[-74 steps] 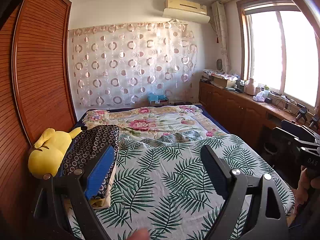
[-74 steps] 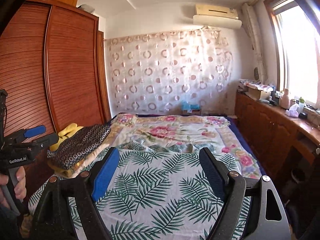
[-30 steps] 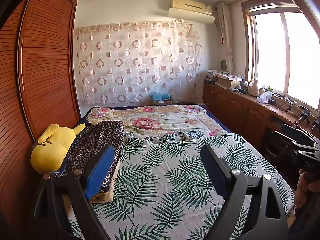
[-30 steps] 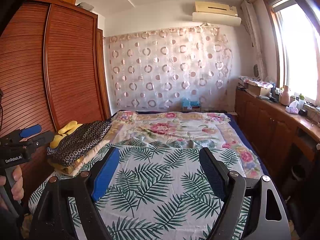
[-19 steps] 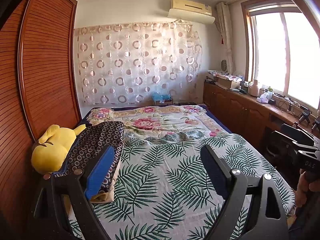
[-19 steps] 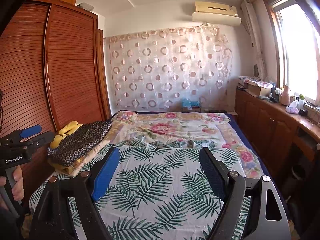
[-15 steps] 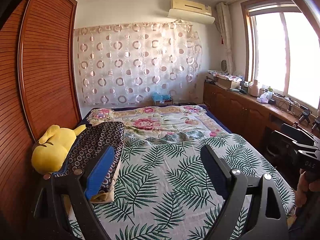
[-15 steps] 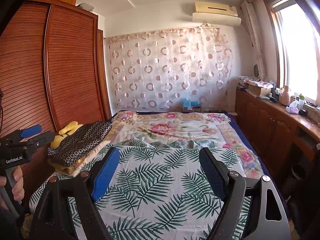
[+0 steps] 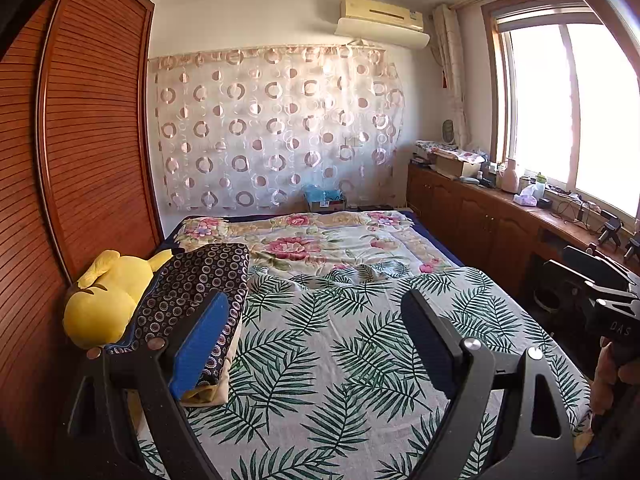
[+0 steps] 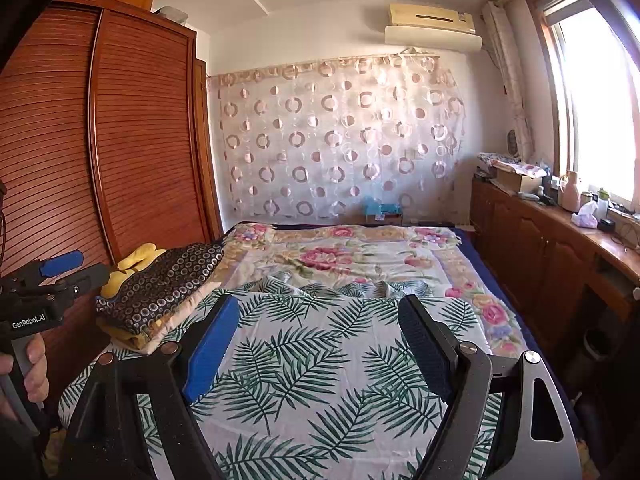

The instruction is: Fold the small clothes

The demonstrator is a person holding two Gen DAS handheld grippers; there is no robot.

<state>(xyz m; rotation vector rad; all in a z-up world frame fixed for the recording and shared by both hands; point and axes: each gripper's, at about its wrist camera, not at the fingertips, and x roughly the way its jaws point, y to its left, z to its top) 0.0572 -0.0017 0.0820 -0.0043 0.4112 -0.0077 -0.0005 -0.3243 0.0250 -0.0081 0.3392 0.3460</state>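
Left gripper [image 9: 316, 340], black frame with blue-padded fingers [image 9: 200, 344]: fingers spread wide, nothing between them, held above the near end of the bed. In the right wrist view the same tool shows at the left edge, gripped by a hand [image 10: 28, 372].

Right gripper [image 10: 320, 340], same build: fingers [image 10: 212, 348] likewise wide apart and holding nothing, also over the near end of the bed. In the left wrist view it appears at the right edge, with a hand [image 9: 612, 372] on its handle.

Bed surface, near half: white sheet printed with green palm leaves [image 9: 340, 360], lying flat apart from a few ripples at its far edge. No garment lies on it under either gripper.

Task item: 1 folded stack of clothes, topped by a dark fabric with small ring pattern [image 9: 192, 292] over cream and yellow layers, sits at the left side of the bed. Just beside it, against the wardrobe, rests a yellow plush toy [image 9: 104, 300].

Far half of the bed: cream quilt with pink flowers [image 9: 312, 240].

Left wall: slatted reddish-brown wooden wardrobe [image 9: 92, 140]. Far wall: sheer curtain with circle pattern [image 9: 272, 128], white air conditioner [image 9: 380, 16] above it. Right side: a long wooden cabinet bench [image 9: 480, 216] under the window, carrying bottles, boxes and cables.
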